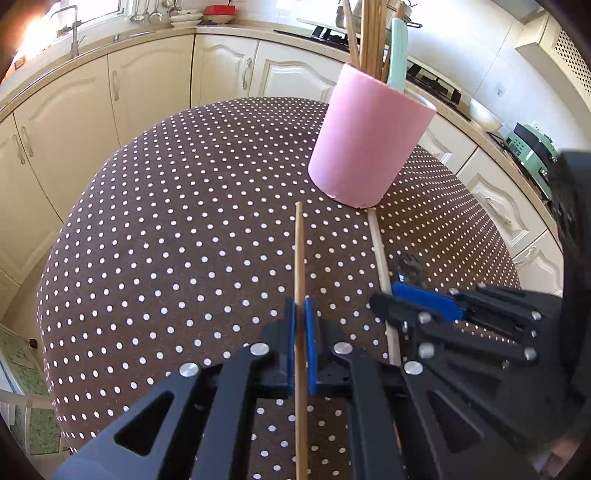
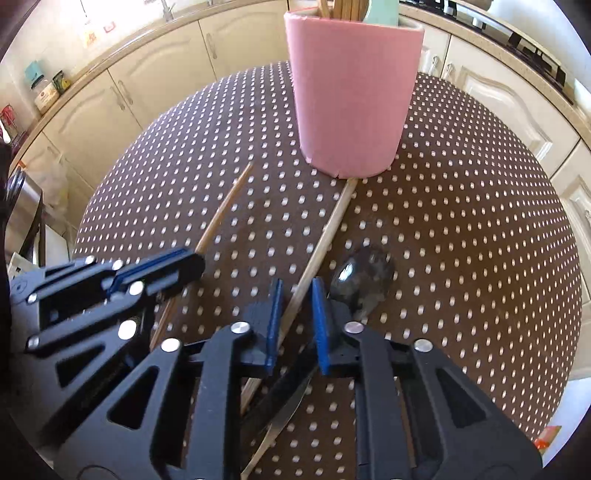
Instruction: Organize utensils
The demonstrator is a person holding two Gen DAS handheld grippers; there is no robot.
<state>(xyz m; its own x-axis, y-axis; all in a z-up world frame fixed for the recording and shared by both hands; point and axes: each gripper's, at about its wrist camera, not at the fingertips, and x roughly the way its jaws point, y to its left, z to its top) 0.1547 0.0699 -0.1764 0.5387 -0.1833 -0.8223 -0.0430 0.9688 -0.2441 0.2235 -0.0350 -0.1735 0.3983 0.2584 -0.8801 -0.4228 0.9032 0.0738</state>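
**Two sticks, one crowded holder: slips and a knock-over ahead**

Risks, from left to right. Left tool [image 1: 303, 308]: clamped shut on the thin stick [image 1: 300, 251], but gripped well back from the far tip, so a long free end ahead of the pads. Likely to pivot or slide in the pads when swung upright, and to catch the rim of the pink holder [image 2: 354, 92], already packed with wooden handles [image 1: 369, 33] and a mint-green utensil [image 1: 398, 55]. Right tool [image 2: 297, 295]: pads astride the thicker stick [image 2: 328, 229], a gap visible on at least one side, so not yet gripping. Stick crossing the pads at a slant; on closing, apt to roll or twist out rather than seat. Far tip of that stick touching the holder's base, so any forward push liable to shove or tip the holder. Spoon [image 2: 364, 280] lying on the surface [image 2: 480, 221] just right of the right pad, close enough to be nudged or pinched along. Both tools side by side, near enough to clash when lifting.

Pose, from left to right. Left tool angled steeply down and forward, stick running straight ahead toward the holder's left side. Right tool likewise pitched steeply down, low over the surface, holder dead ahead.
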